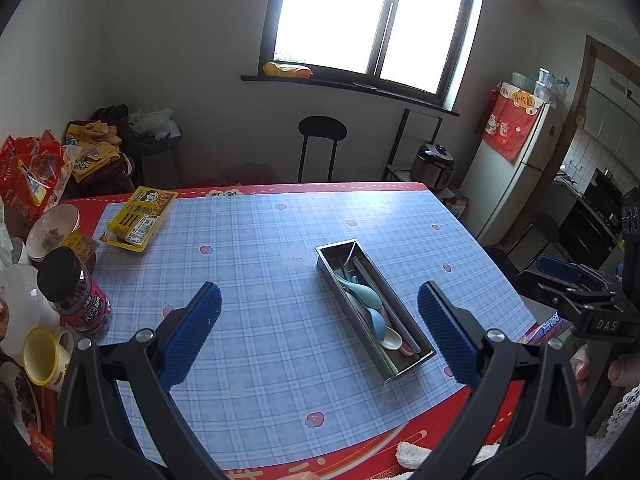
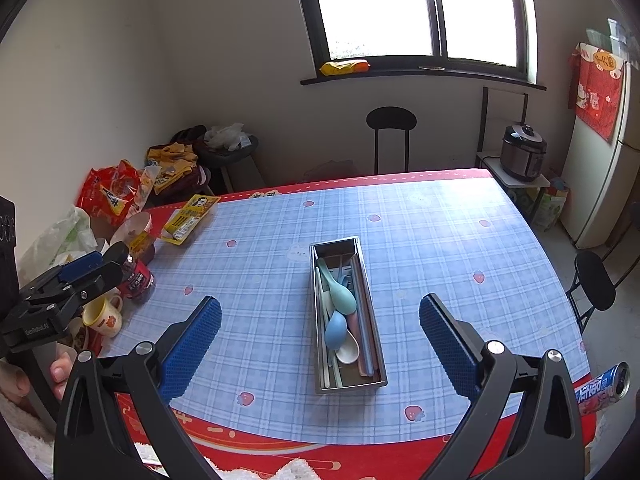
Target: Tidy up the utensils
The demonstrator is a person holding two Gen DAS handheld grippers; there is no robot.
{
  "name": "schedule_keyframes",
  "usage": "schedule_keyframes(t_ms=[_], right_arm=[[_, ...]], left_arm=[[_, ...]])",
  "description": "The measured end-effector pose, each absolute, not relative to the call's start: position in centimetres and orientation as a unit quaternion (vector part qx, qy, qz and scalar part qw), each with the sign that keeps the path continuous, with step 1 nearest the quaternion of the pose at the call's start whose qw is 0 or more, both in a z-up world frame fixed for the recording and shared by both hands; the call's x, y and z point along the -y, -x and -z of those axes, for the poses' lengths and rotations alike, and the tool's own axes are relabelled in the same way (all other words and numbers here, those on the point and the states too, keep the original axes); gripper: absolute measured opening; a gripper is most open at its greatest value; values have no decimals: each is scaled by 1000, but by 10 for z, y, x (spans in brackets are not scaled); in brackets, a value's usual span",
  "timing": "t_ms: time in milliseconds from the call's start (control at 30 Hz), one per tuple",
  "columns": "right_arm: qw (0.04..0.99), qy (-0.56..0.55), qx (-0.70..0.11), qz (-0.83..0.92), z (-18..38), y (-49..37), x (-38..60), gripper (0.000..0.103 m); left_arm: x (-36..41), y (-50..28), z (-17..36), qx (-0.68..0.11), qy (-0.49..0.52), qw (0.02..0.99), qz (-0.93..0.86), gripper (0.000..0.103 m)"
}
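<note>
Steel utensil tray mid-worktop, spoons and chopsticks gathered inside, lengthwise to fit | left tool and right tool gape empty, near side of tray | sorting looks finished

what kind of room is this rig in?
Most likely a home dining room beside a kitchen: a table with a plaid cloth holding a metal utensil tray, a fridge, and a rice cooker on a low stand by the window.
</note>
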State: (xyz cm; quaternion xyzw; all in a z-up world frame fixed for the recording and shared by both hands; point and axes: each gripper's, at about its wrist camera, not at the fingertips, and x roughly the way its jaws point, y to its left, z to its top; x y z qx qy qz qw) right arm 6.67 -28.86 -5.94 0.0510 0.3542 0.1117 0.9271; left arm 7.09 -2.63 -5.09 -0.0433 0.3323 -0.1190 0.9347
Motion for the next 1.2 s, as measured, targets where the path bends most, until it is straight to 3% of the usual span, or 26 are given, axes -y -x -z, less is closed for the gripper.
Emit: schedule_keyframes(t_ms=[1200], right_arm=[[926, -47, -357, -112, 65, -66, 289, 97]], left_arm=[[24, -71, 51, -329, 38, 937, 107, 97]])
